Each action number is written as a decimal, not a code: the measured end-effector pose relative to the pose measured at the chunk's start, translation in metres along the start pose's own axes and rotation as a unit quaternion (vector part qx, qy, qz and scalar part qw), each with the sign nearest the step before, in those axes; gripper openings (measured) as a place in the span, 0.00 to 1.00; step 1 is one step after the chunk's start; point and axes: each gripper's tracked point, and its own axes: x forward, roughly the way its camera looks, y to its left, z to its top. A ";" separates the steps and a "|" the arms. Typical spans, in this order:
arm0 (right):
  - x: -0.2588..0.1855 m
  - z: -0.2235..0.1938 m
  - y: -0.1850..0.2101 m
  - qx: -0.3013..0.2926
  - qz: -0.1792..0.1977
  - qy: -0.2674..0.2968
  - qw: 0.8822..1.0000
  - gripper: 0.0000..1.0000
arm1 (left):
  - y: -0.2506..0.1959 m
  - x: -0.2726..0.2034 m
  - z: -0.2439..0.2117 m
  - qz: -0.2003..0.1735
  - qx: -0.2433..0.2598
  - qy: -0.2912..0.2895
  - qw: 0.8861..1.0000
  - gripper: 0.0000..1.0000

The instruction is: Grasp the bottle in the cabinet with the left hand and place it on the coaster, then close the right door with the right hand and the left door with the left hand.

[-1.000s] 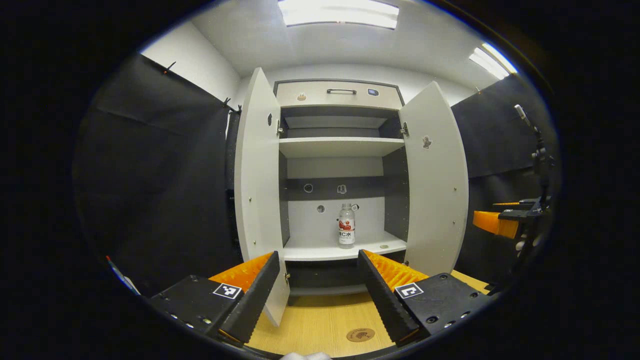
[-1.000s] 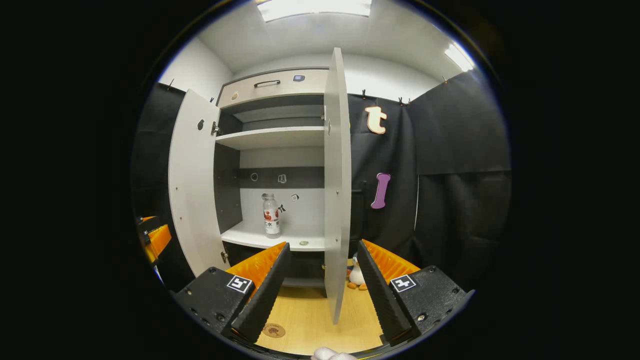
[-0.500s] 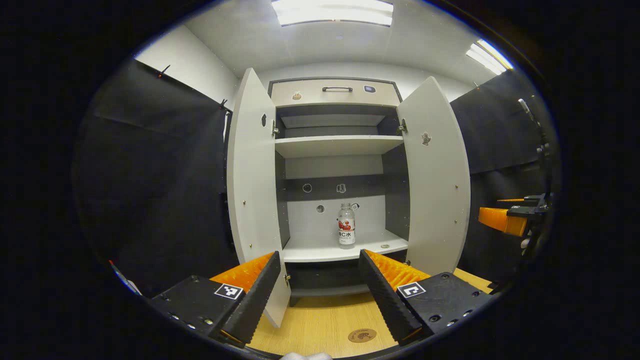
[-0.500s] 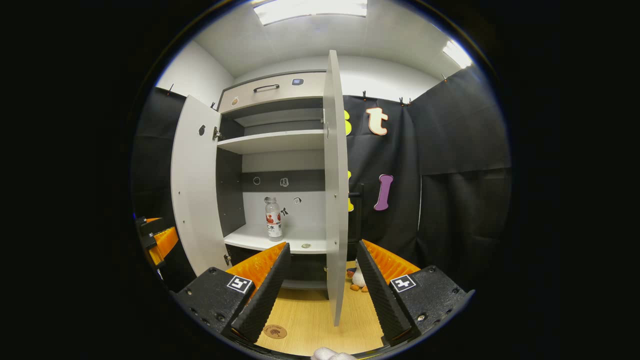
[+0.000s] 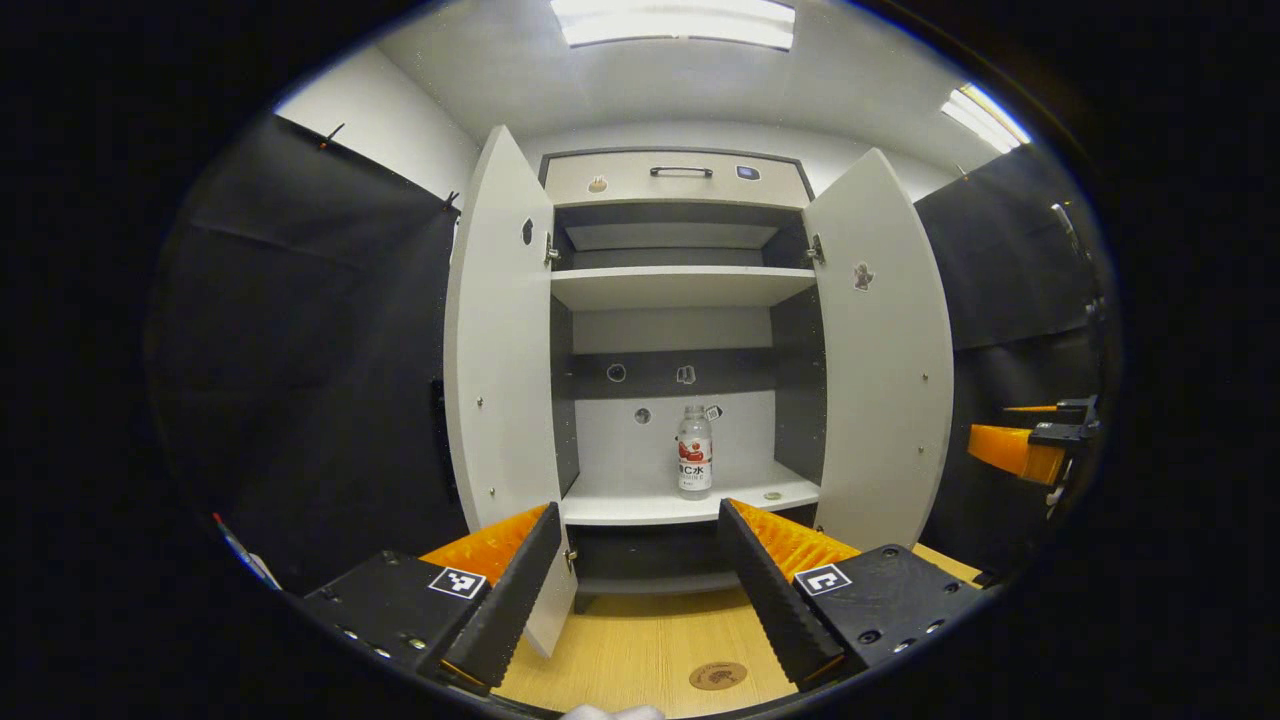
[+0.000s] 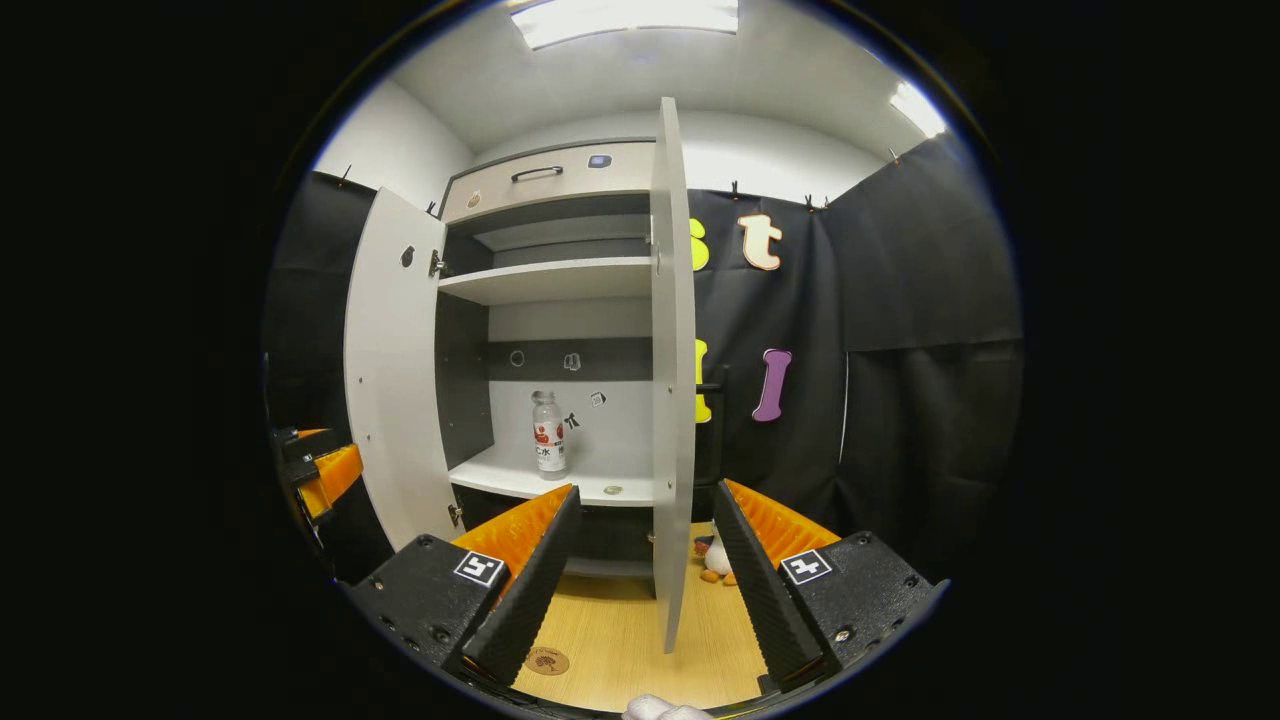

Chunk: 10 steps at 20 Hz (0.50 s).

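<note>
A clear bottle (image 5: pixel 693 452) (image 6: pixel 547 432) with a red and white label stands upright on the lower shelf (image 5: pixel 640 502) of a white cabinet. Both doors stand open: the left door (image 5: pixel 497 380) (image 6: pixel 392 370) and the right door (image 5: pixel 885 350) (image 6: pixel 673 370), which is edge-on in the right gripper view. A round brown coaster (image 5: pixel 718 675) (image 6: pixel 546 661) lies on the wooden table in front. My left gripper (image 5: pixel 635 585) is open and empty, well short of the cabinet. My right gripper (image 6: pixel 640 575) is open, with the right door's edge beyond its gap. The right gripper (image 5: pixel 1020 450) also shows far right in the left gripper view.
The cabinet has an upper shelf (image 5: pixel 680 285) and a top drawer with a handle (image 5: pixel 680 172). A small coin-like disc (image 5: pixel 770 494) lies on the lower shelf. A small toy duck (image 6: pixel 712 560) sits on the table behind the right door. Black cloth walls stand on both sides.
Both views have shifted slightly; the cabinet looks a little nearer in the left gripper view. The bottle and both doors have not moved.
</note>
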 end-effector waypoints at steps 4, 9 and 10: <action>0.012 -0.003 -0.003 0.000 0.012 0.013 1.000 0.83 | -0.010 0.031 0.008 -0.004 0.000 -0.009 1.000 0.96; 0.019 0.002 -0.013 0.000 0.017 0.024 1.000 0.83 | -0.030 0.107 0.019 -0.018 0.002 -0.025 1.000 0.96; 0.020 0.002 -0.015 0.001 0.019 0.027 0.999 0.83 | -0.035 0.124 0.019 -0.019 0.004 -0.027 0.999 0.96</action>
